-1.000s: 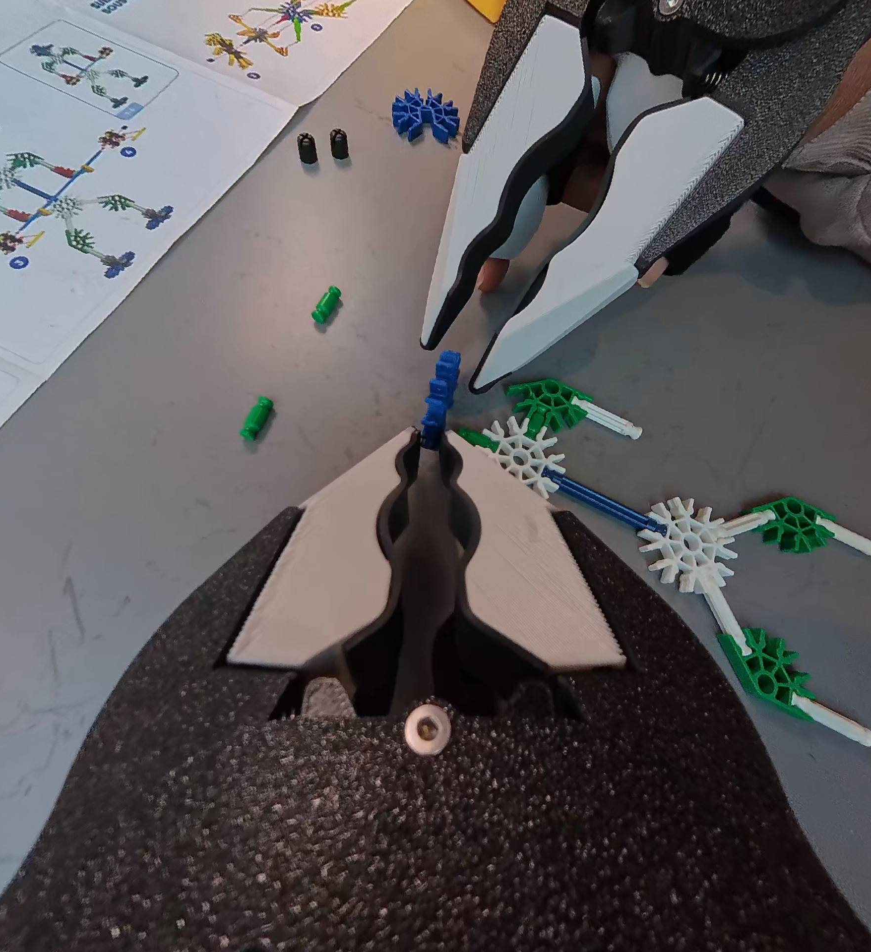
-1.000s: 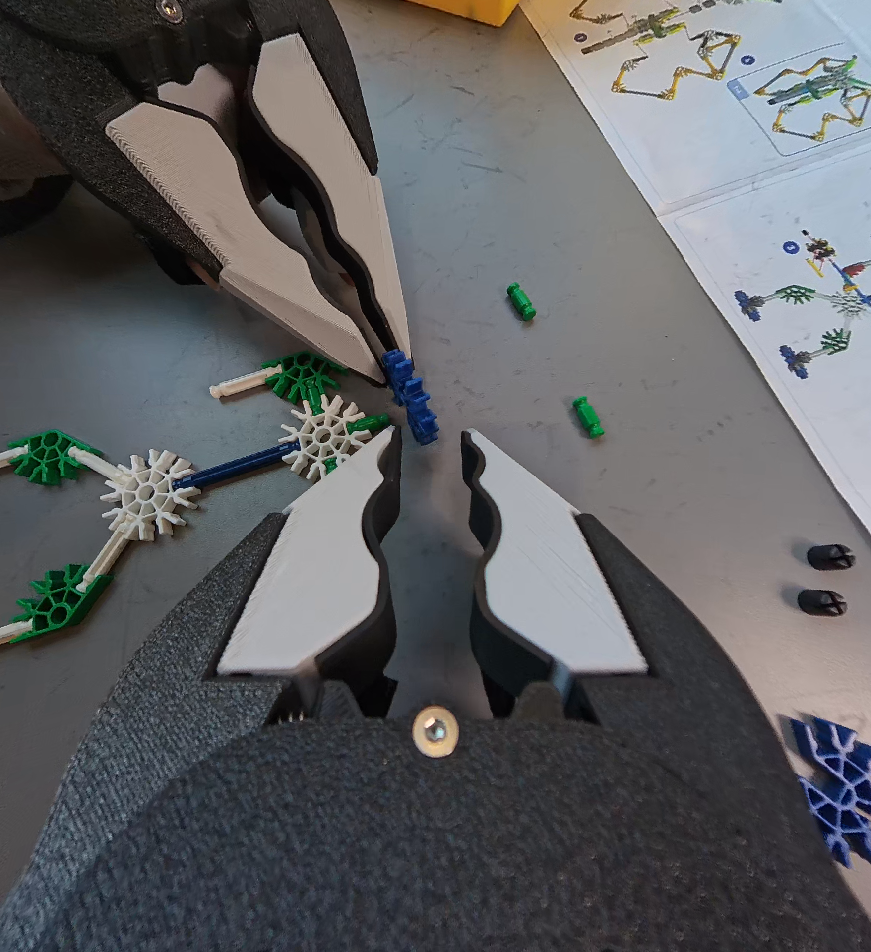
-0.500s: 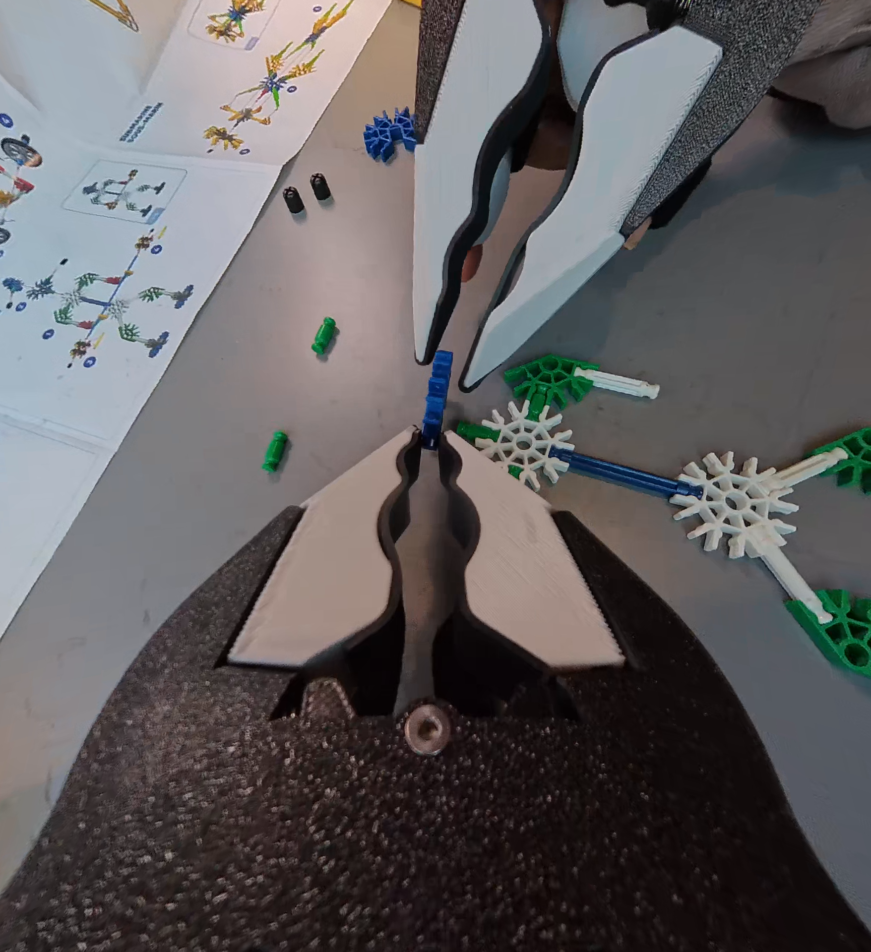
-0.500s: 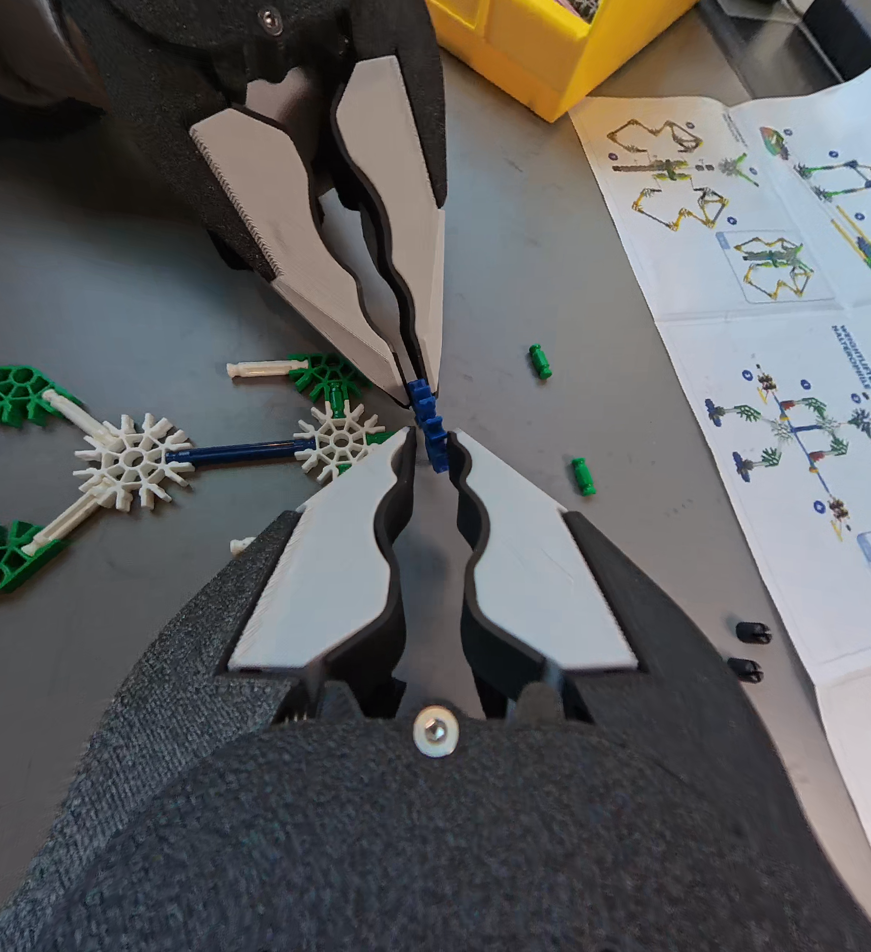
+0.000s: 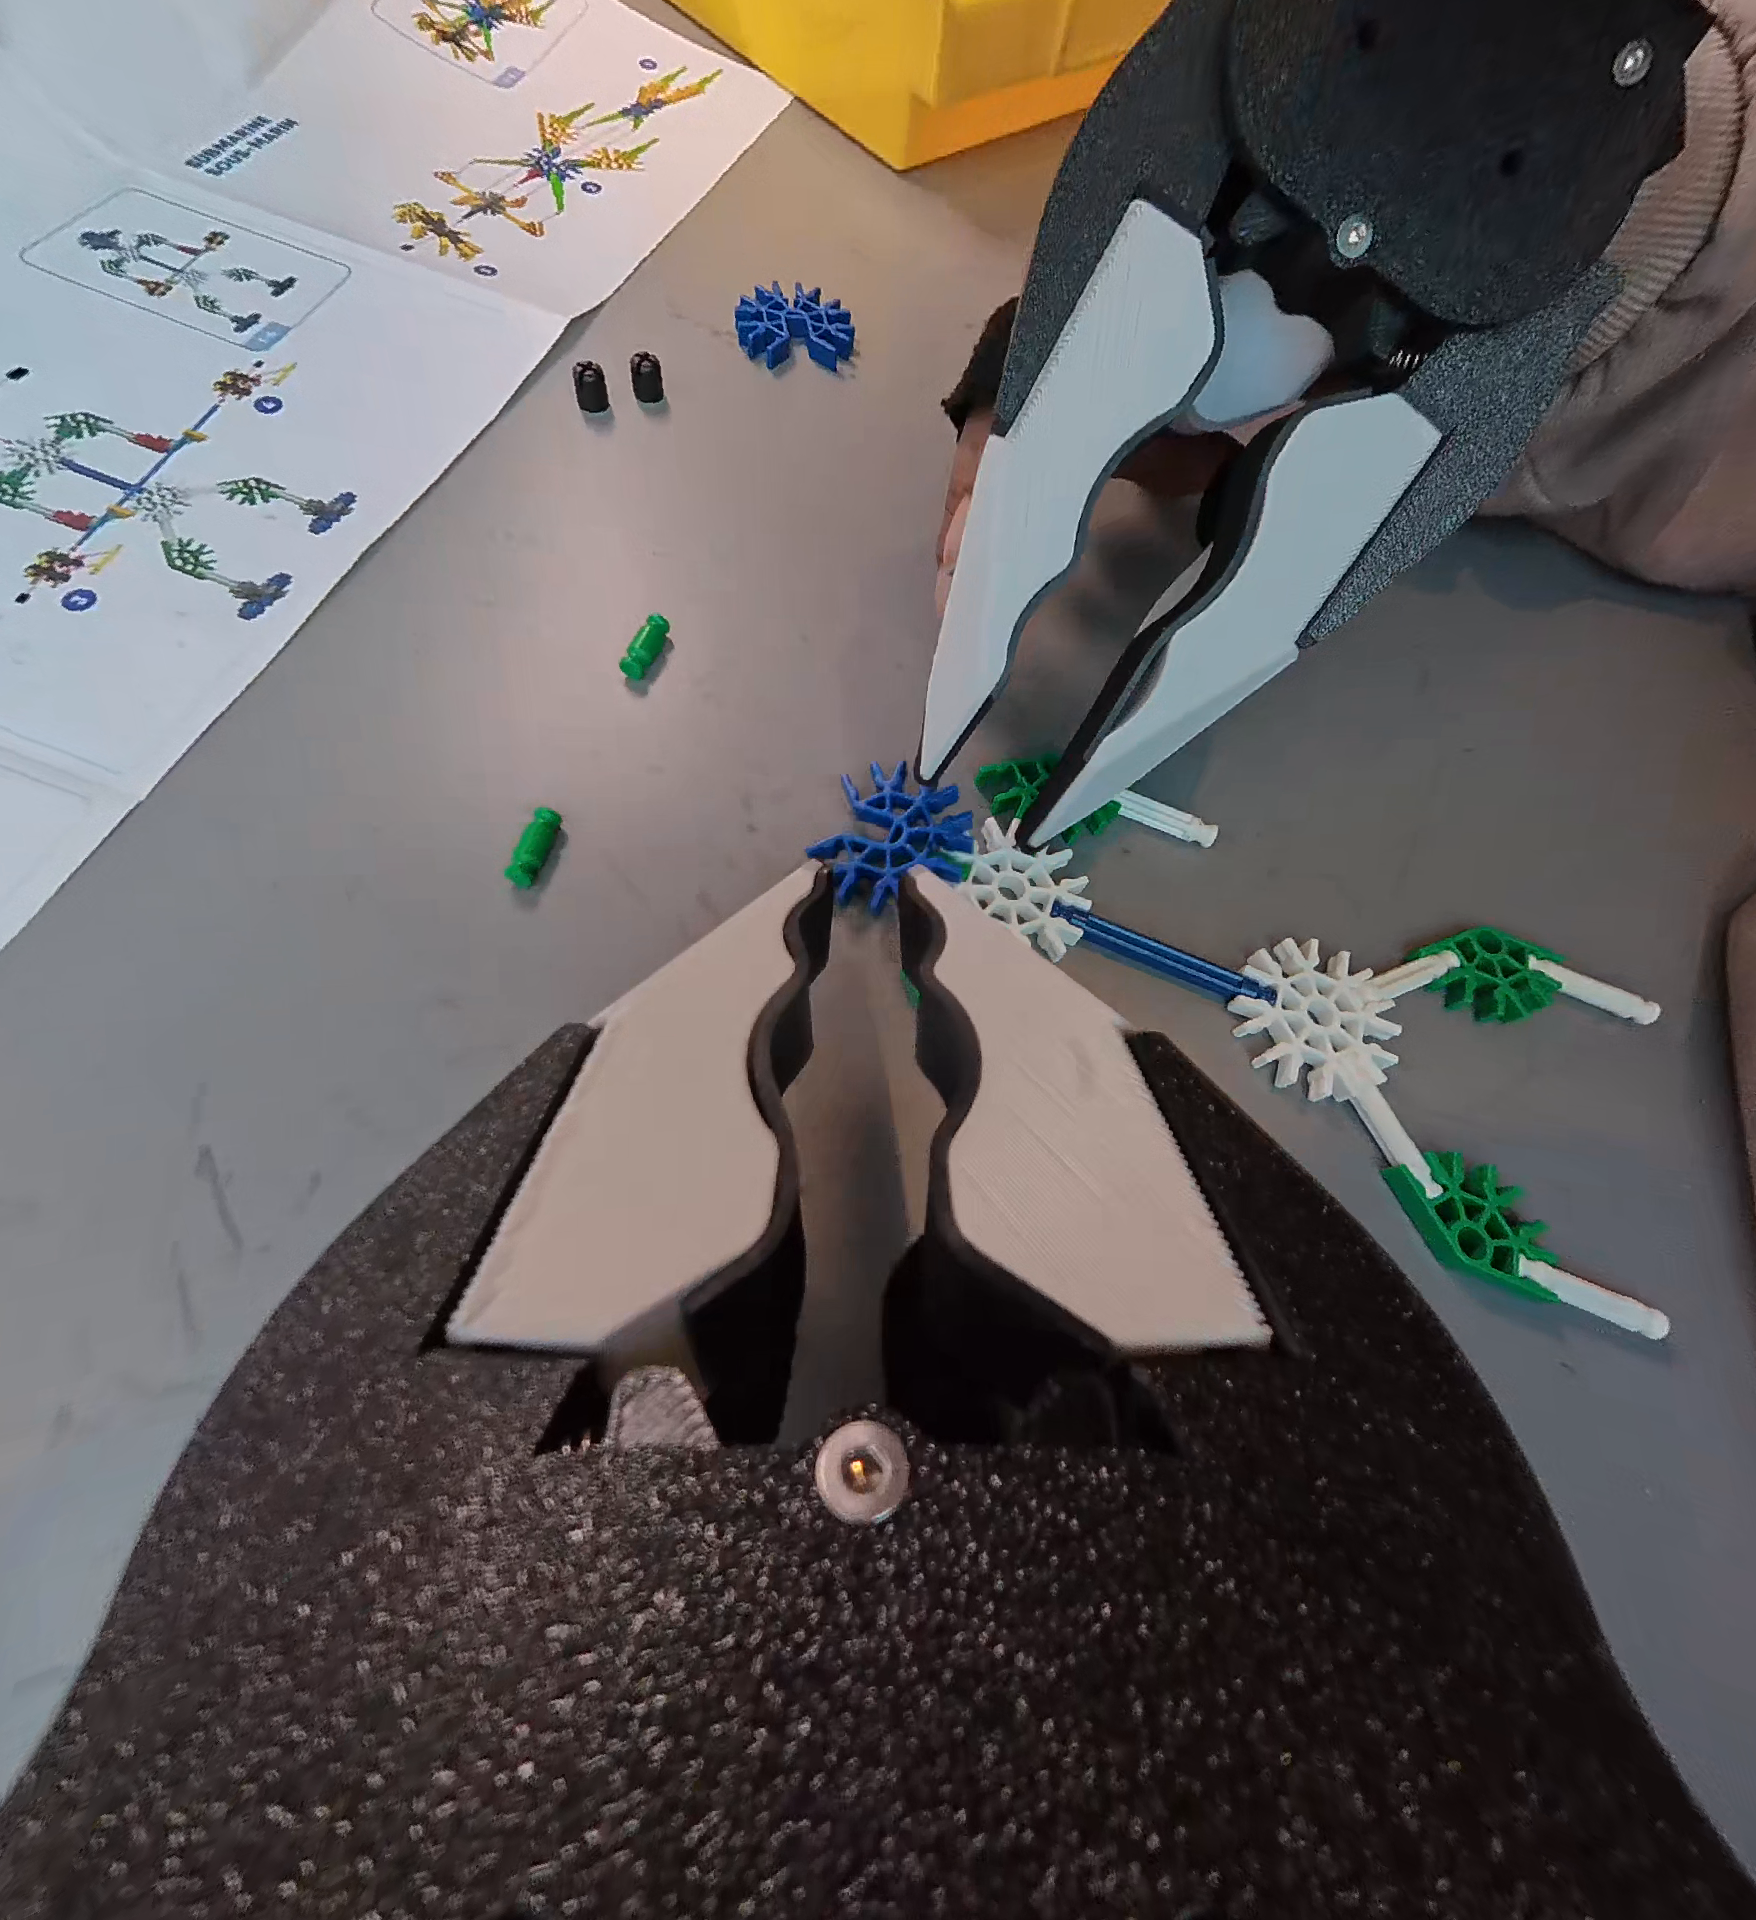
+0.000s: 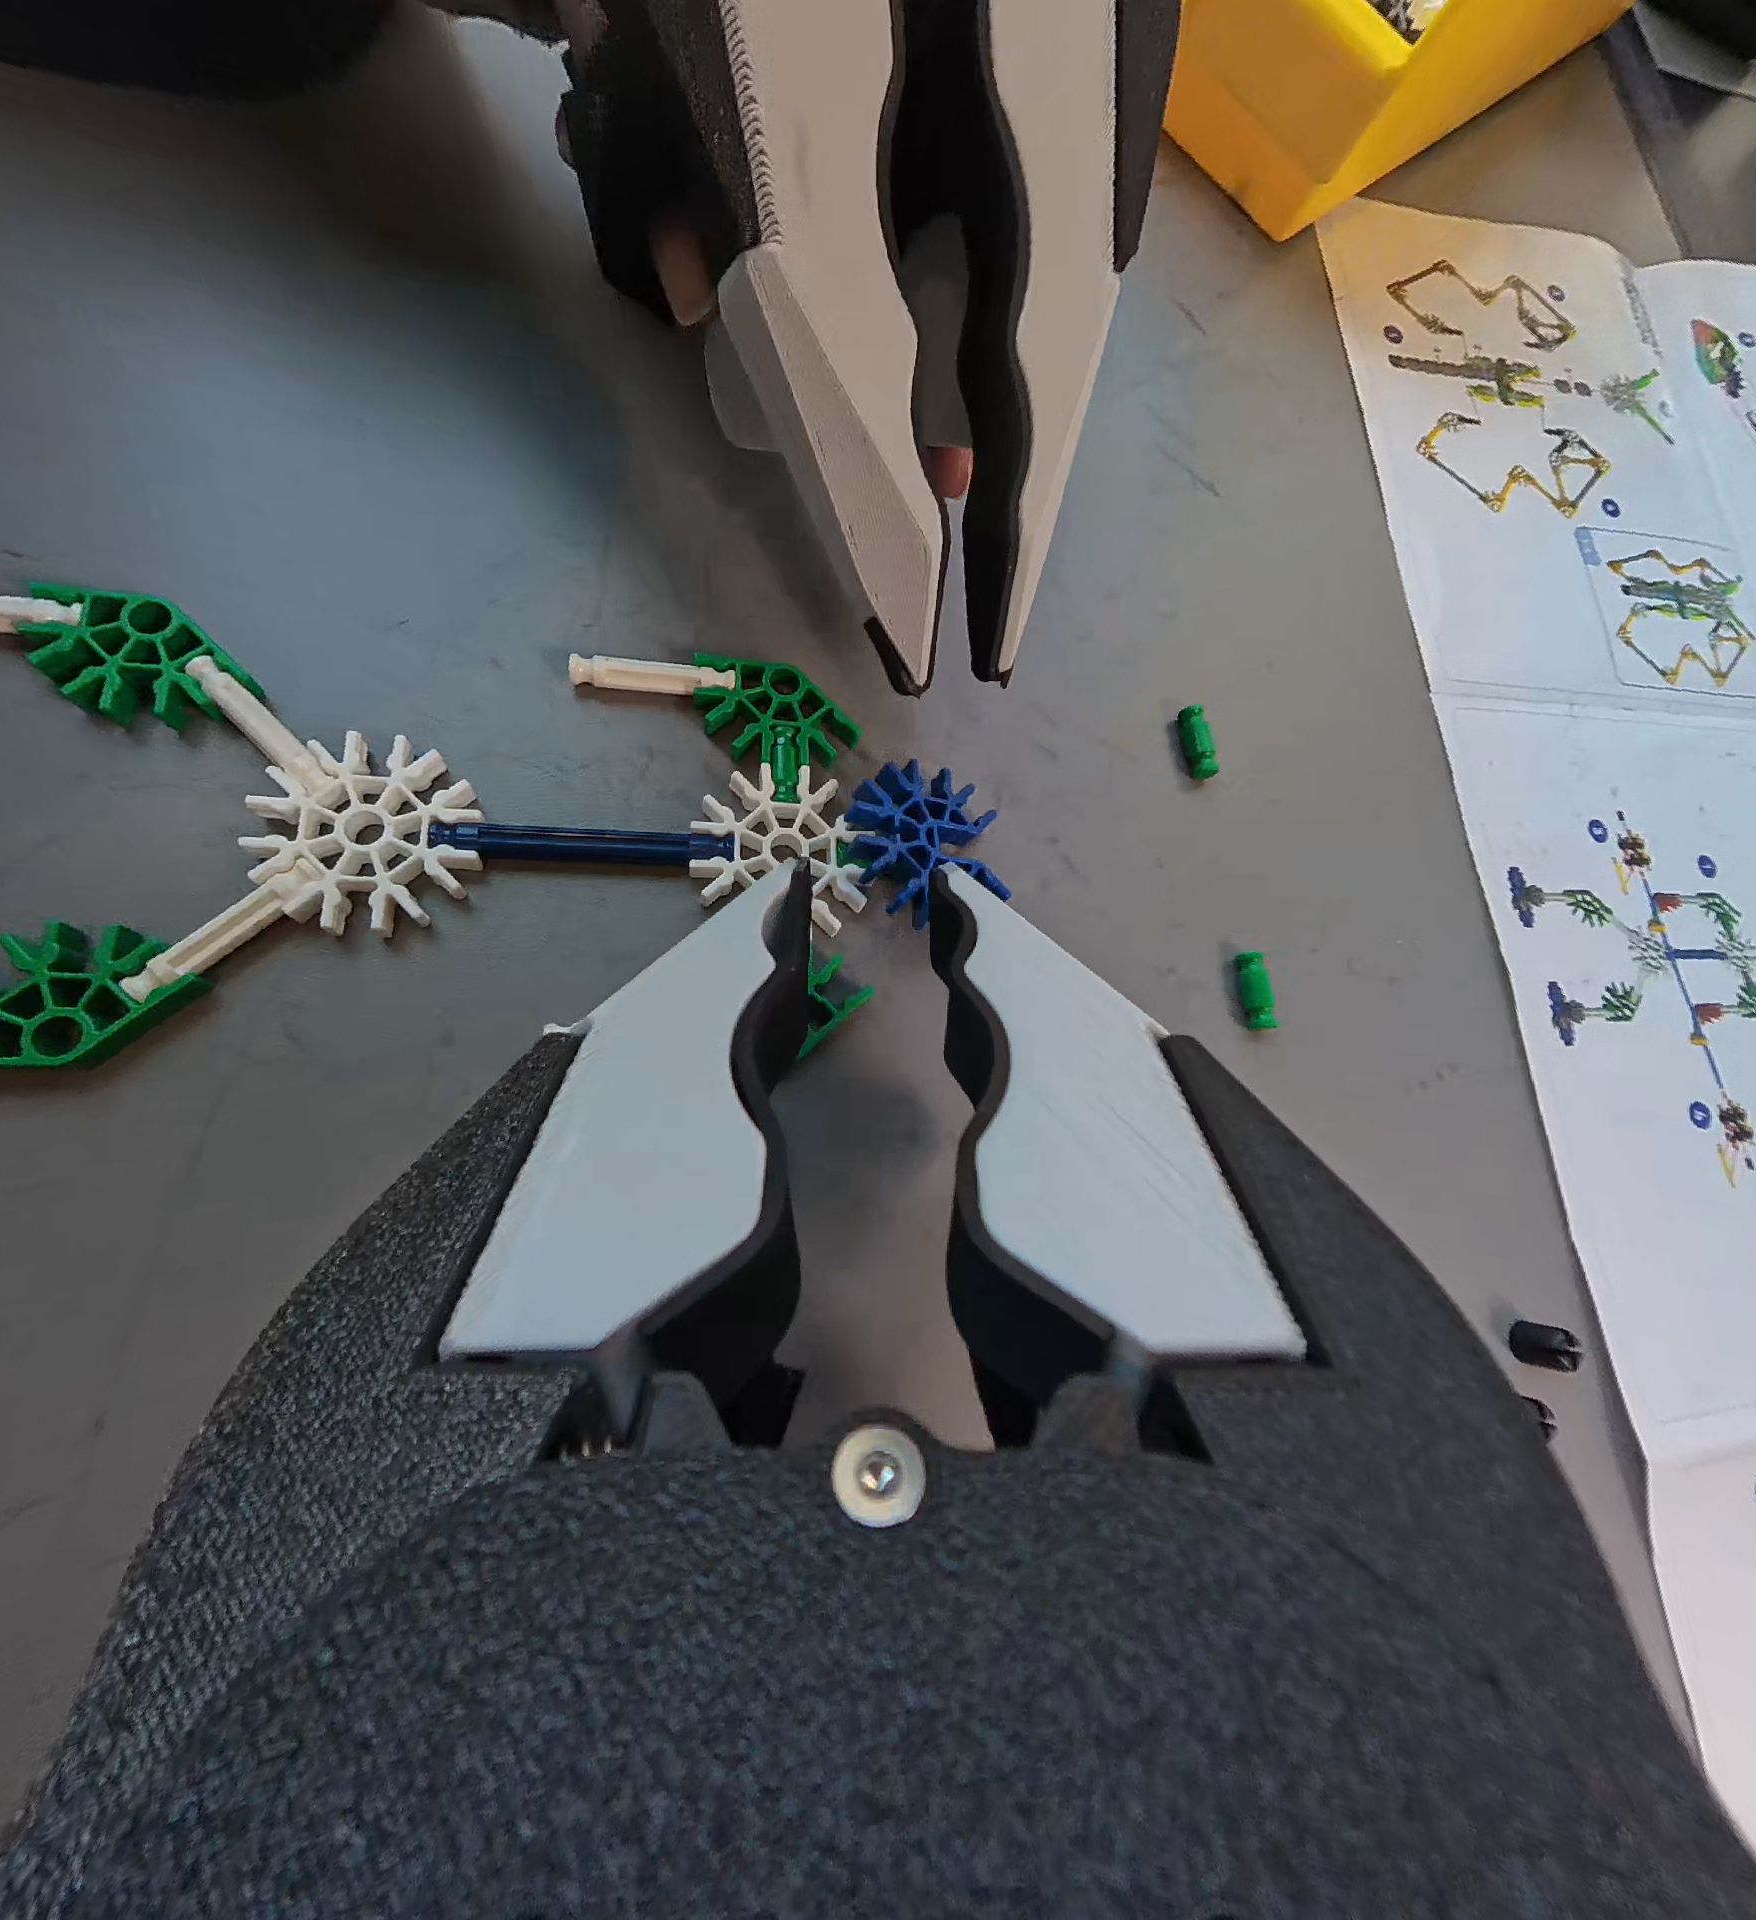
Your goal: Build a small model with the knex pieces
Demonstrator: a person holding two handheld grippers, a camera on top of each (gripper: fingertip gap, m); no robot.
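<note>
A blue snowflake connector lies flat on the grey table against a white snowflake connector, with a short green rod end showing between them in the right wrist view. The white connector belongs to a flat assembly: a dark blue rod, a second white connector and green fan connectors with white rods. My left gripper is slightly open and empty, its tips just short of the blue connector. My right gripper is open and empty, its tips right by the blue and white connectors.
Two loose short green rods lie to the left, with two black caps and a spare blue connector farther off. A printed instruction sheet covers the table's left. A yellow bin stands at the back. A sleeve is behind the right gripper. The tips of both grippers are at nearly the same place. The spare blue connector is about 20 centimeters from both grippers' fingertips.
The blue connector was held upright, edge-on, in my shut left gripper. Now it lies flat beside the white connector, and the left gripper has let go and opened a little.
</note>
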